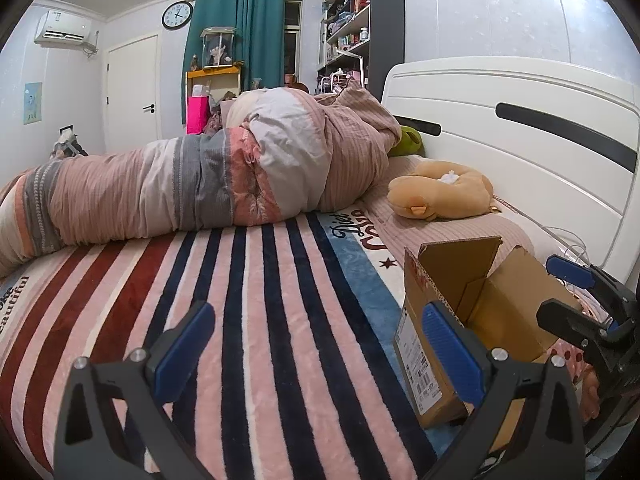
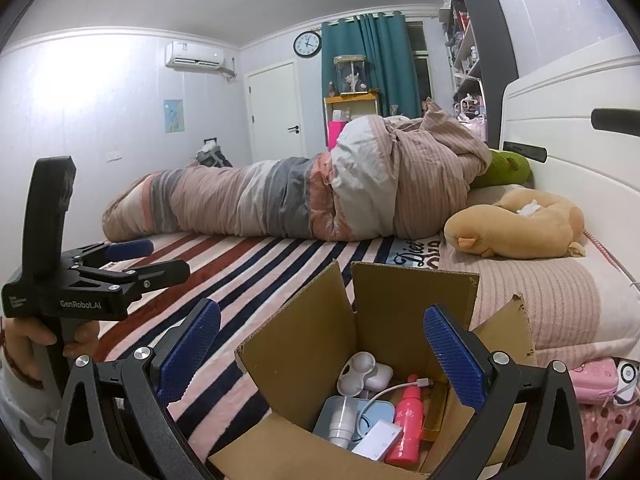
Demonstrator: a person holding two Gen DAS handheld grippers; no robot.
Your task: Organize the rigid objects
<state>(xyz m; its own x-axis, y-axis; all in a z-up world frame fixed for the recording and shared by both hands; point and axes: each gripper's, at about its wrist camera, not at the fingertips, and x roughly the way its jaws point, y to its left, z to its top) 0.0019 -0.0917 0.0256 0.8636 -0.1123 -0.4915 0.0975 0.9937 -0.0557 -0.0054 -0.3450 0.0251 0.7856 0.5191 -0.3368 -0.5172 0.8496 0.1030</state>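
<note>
An open cardboard box [image 2: 304, 336] stands on the striped blanket [image 2: 256, 272] at the bed's near right; it also shows in the left wrist view [image 1: 436, 336]. Inside lie a pink bottle [image 2: 408, 416], a white round device [image 2: 362, 372], a white cable [image 2: 384, 396], a grey-white cylinder [image 2: 342, 420], a pale blue case [image 2: 372, 412] and a small white box [image 2: 378, 442]. My right gripper [image 2: 322, 354] is open and empty, hovering over the box. My left gripper [image 1: 316, 350] is open and empty above the blanket, left of the box.
A rolled quilt [image 1: 192, 184] lies across the bed. A tan plush toy [image 1: 440, 190] and a green plush [image 1: 406, 142] lie by the white headboard [image 1: 520, 128]. Pink items [image 2: 596, 376] sit right of the box. The other gripper shows at each view's edge.
</note>
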